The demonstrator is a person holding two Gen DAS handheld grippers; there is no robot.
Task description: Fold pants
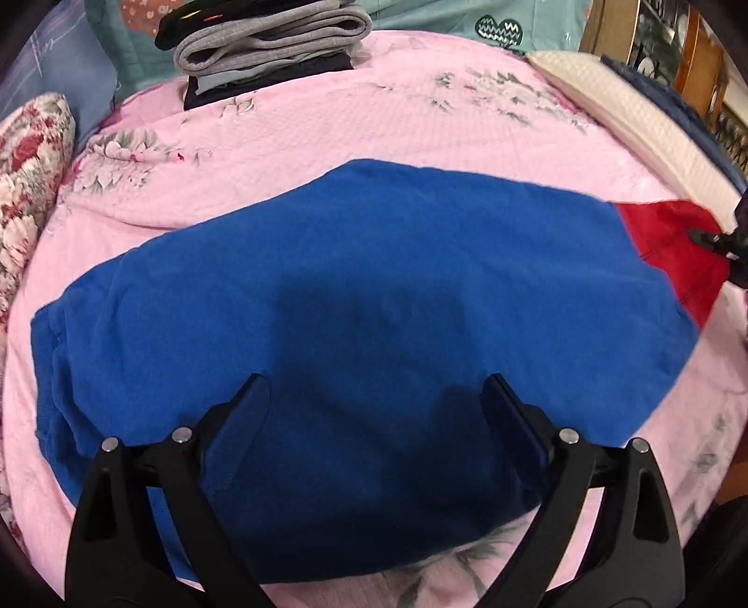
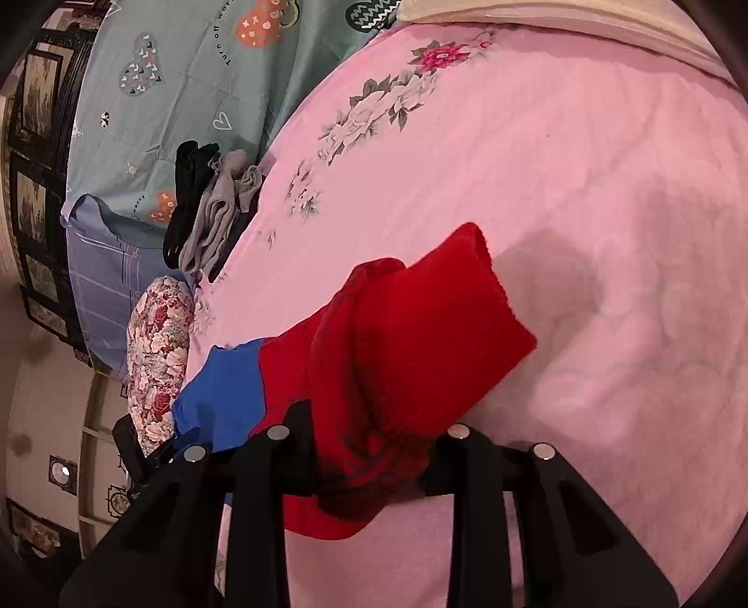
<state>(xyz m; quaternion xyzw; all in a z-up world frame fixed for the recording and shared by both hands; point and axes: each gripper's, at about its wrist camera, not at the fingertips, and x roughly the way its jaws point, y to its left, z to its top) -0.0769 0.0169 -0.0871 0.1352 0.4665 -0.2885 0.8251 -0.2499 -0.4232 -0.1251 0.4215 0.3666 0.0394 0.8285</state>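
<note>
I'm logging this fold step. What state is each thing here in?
Pants: spread flat on the bedspread, blue body, red end bunched.
Left tongs: open, over the blue cloth, gripping nothing.
Right tongs: shut on the red end of the pants.
Clothes stack: folded, piled at the far edge.
Bedspread: pink, laid out, slightly wrinkled.

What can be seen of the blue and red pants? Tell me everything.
The pants are soft, fleece-like fabric, mostly royal blue with a red ribbed end. They lie spread flat across the pink floral bedspread, slightly wrinkled at the blue end. The right claw is closed on bunched red fabric, and the ribbed end sticks out past it. The left claw hovers open over the blue middle, its shadow on the cloth; whether it touches is unclear.
</note>
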